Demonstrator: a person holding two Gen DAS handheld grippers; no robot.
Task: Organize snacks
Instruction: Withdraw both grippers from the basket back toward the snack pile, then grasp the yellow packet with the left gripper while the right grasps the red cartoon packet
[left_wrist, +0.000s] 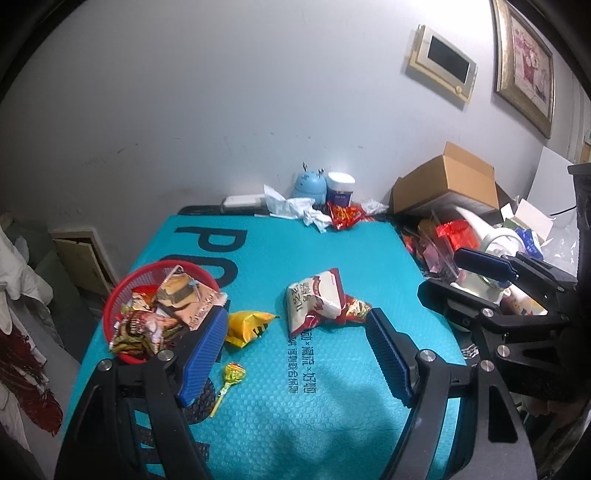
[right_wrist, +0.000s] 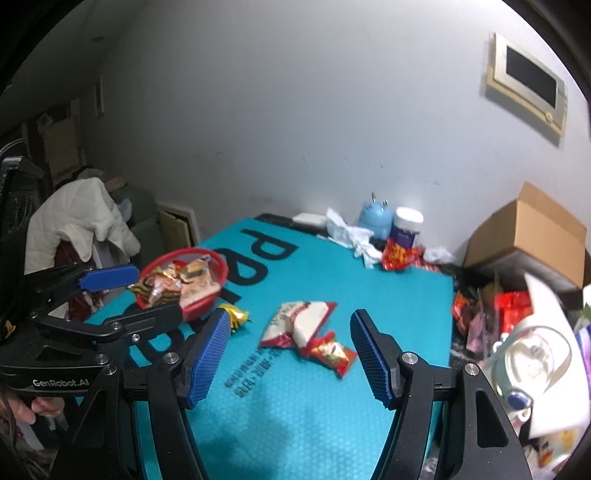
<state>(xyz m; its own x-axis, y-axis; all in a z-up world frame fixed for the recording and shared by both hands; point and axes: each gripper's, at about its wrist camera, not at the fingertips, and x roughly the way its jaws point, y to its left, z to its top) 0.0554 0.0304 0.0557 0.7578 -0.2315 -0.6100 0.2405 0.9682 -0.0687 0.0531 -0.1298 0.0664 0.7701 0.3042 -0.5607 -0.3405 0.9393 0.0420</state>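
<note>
We held the left gripper (left_wrist: 295, 354) and the right gripper (right_wrist: 288, 354) unclenched and empty above the teal bubble-wrap mat (left_wrist: 332, 406), ready for the loose white-and-red snack packet (left_wrist: 316, 301); the round red mesh basket (left_wrist: 122, 291) already held others.

Red basket (left_wrist: 122, 295) heaped with packets; white-red pouch (left_wrist: 314, 299) flat on mat.

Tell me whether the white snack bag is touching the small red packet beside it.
Touching. In the left wrist view the white snack bag overlaps the small red packet with no blue mat showing between them; the right wrist view agrees.
</note>
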